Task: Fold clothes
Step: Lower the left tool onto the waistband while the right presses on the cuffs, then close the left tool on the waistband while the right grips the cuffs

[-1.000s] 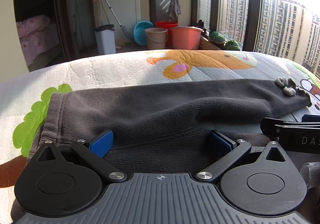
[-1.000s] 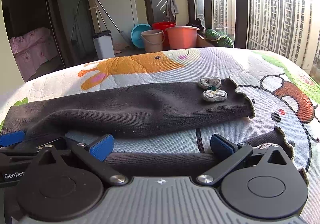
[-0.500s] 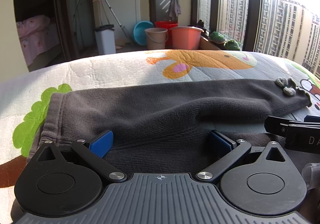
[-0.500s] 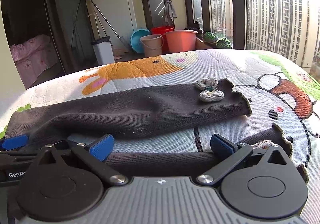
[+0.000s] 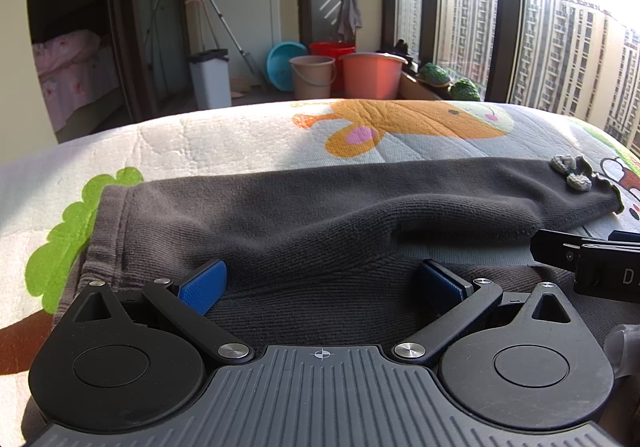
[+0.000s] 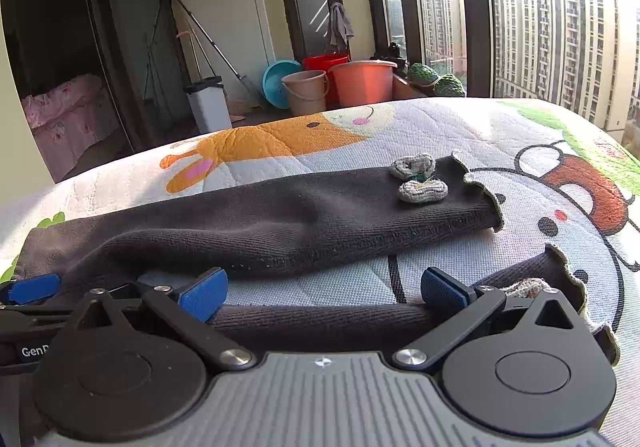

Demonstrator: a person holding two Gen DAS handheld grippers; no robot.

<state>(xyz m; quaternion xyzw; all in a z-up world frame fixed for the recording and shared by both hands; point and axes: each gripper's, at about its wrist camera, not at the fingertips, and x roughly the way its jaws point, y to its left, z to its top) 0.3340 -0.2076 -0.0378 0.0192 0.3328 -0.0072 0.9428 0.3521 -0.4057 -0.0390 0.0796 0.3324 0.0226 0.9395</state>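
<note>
Dark grey children's trousers (image 5: 320, 215) lie flat on a cartoon-print quilt (image 5: 248, 139), waistband to the left and legs running right. The far leg (image 6: 280, 223) ends in a frilled cuff with a knitted bow (image 6: 418, 177). My left gripper (image 5: 322, 279) stands open low over the seat, near the waistband, its blue pads (image 5: 202, 285) wide apart on the cloth. Above the near leg (image 6: 320, 321), just short of its frilled cuff (image 6: 560, 267), my right gripper (image 6: 323, 289) is open as well. Neither holds any fabric.
The right gripper's black finger (image 5: 592, 263) shows at the right edge of the left wrist view. Beyond the quilt's far edge stand several buckets (image 6: 362, 81), a white bin (image 6: 208, 105) and tall windows (image 6: 560, 27).
The right gripper has drifted slightly to the right along the near leg. The left gripper and the trousers have not moved, and both stay open.
</note>
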